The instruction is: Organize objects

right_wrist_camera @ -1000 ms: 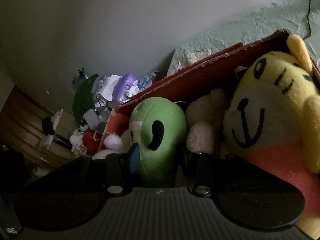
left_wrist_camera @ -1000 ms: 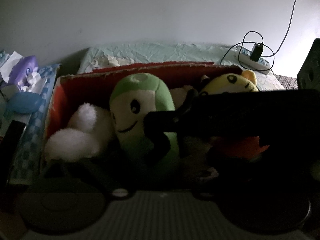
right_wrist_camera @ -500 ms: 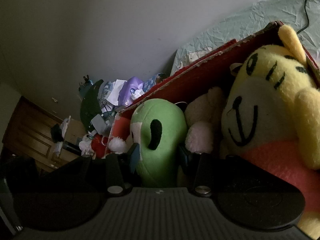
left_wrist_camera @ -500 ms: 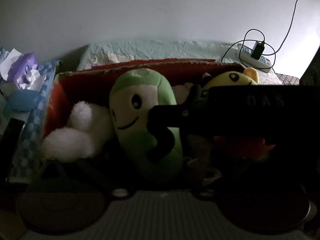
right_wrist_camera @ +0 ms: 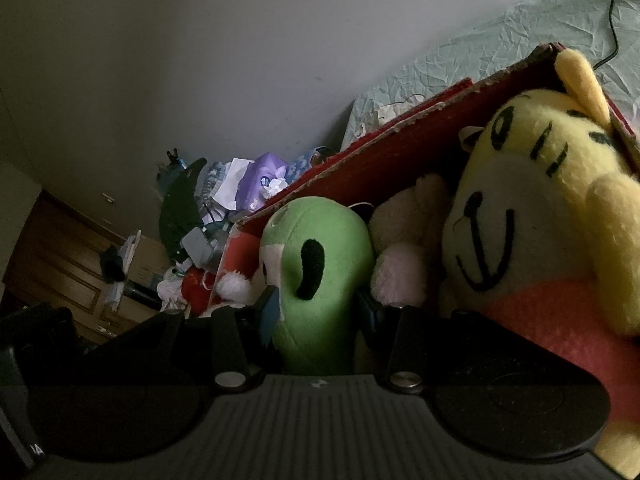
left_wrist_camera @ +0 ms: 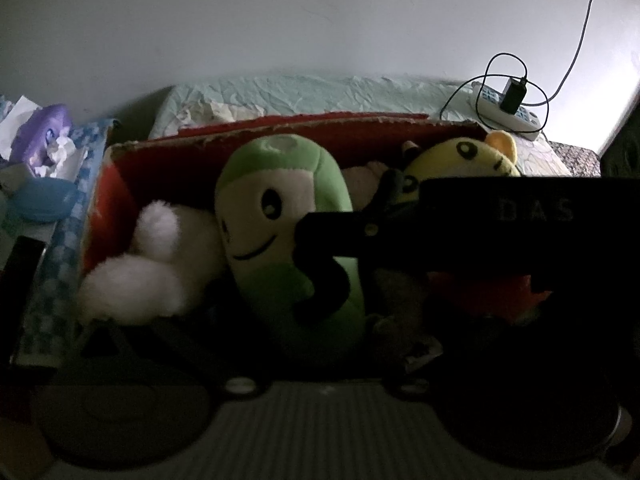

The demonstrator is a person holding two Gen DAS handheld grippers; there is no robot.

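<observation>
Nearest the right wrist camera, the right claw (right_wrist_camera: 316, 312) is clenched on the green plush (right_wrist_camera: 320, 272), one blue-padded finger (right_wrist_camera: 269, 312) pressed to each flank. The left claw's fingers are lost in shadow at the bottom of its view, so I cannot tell how it stands. The green plush stands upright in the middle of a red cardboard box (left_wrist_camera: 280, 136). Four soft toys fill the box: the green one, a white fluffy one (left_wrist_camera: 156, 264) on its left, a pale pink one (right_wrist_camera: 404, 248) and a yellow tiger plush (right_wrist_camera: 540, 208) on its right. Beyond lies a crumpled pale green sheet (left_wrist_camera: 320, 92) with one white power strip (left_wrist_camera: 508, 110), then a plain wall (left_wrist_camera: 280, 16).
</observation>
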